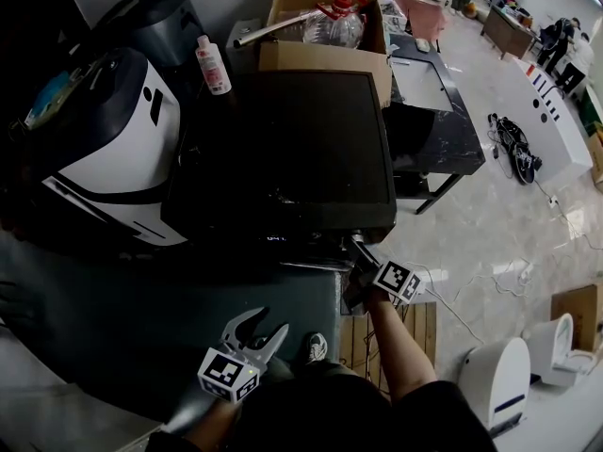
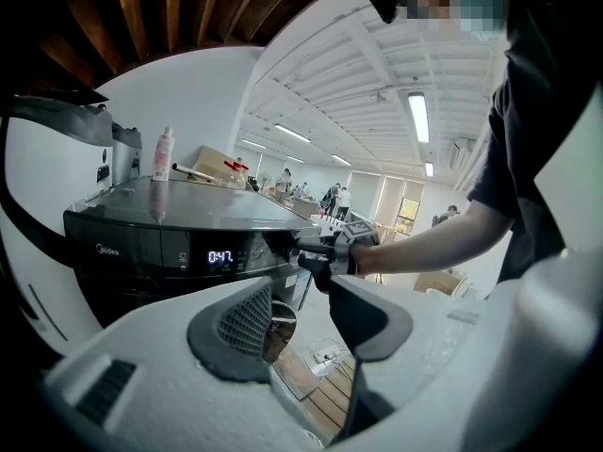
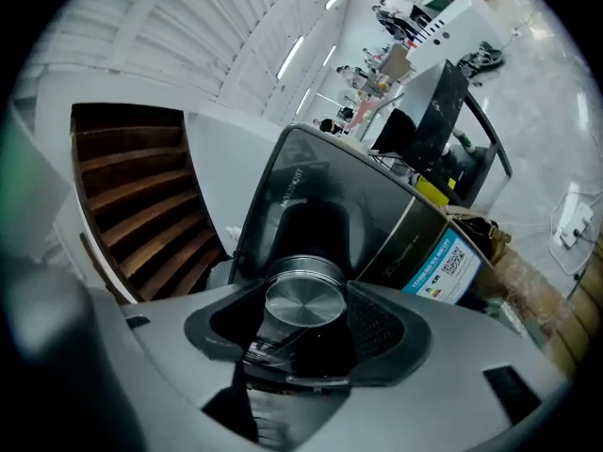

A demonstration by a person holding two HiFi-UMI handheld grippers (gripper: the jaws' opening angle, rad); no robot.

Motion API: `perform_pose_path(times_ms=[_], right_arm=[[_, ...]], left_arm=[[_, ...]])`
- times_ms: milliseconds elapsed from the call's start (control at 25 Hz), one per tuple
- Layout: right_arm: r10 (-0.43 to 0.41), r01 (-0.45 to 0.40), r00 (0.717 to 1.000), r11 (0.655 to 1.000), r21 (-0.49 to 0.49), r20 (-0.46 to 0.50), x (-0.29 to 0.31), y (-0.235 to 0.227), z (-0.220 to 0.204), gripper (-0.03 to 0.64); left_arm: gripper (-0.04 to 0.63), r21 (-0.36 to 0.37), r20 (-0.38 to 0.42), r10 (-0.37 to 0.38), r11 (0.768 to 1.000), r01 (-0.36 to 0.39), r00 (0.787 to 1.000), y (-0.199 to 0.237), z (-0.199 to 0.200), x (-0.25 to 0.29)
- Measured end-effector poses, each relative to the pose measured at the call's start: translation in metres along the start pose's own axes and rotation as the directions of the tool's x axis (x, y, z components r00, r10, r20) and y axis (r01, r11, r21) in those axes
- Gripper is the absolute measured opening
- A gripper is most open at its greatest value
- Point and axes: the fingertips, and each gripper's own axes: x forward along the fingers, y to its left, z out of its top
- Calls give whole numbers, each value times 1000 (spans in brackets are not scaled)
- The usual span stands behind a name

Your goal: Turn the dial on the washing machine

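The dial (image 3: 303,301) is a round knob of brushed metal on the front control panel of the washing machine (image 1: 311,149), toward the panel's right end. It looks rigid and smooth, so likely slippery. It is fixed to the panel, so it should only rotate, probably in clicks. The place to hold it is its rim, squeezed from two opposite sides, with the twist coming from the wrist.

The right gripper (image 1: 356,252) is at the front of the washing machine with its jaws fairly wide apart. The dial sits between them and a ribbed pad appears to rest against each side of its rim. A lit display (image 2: 220,257) glows on the same panel, left of the dial.

The left gripper (image 2: 301,318) hangs well in front of the washing machine and lower, with its jaws apart and nothing between them.

A bottle (image 1: 213,64) stands at the back left corner of the machine's top. A cardboard box (image 1: 325,55) sits behind the machine, and a white appliance (image 1: 113,149) is just to its left.
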Motion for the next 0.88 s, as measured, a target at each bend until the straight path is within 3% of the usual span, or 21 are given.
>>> perform_pose_path(times_ms=[160, 240, 480, 680, 880], right_arm=[[41, -42, 999, 989, 139, 10, -1, -5, 0, 265], [29, -31, 999, 984, 178, 13, -4, -11, -1, 264], [99, -107, 994, 955, 277, 40, -2, -14, 0, 262], [174, -189, 982, 896, 403, 75, -1, -19, 0, 259], [234, -258, 965, 807, 532, 114, -1, -23, -3, 259]], left_arm=[[190, -7, -1, 10, 1000, -10, 1000, 0, 0, 0], [190, -7, -3, 12, 1000, -12, 1000, -1, 0, 0], [190, -6, -6, 15, 1000, -15, 1000, 0, 1, 0], [190, 6, -19, 8, 1000, -8, 1000, -2, -1, 1], [190, -1, -16, 13, 1000, -13, 1000, -3, -2, 2]])
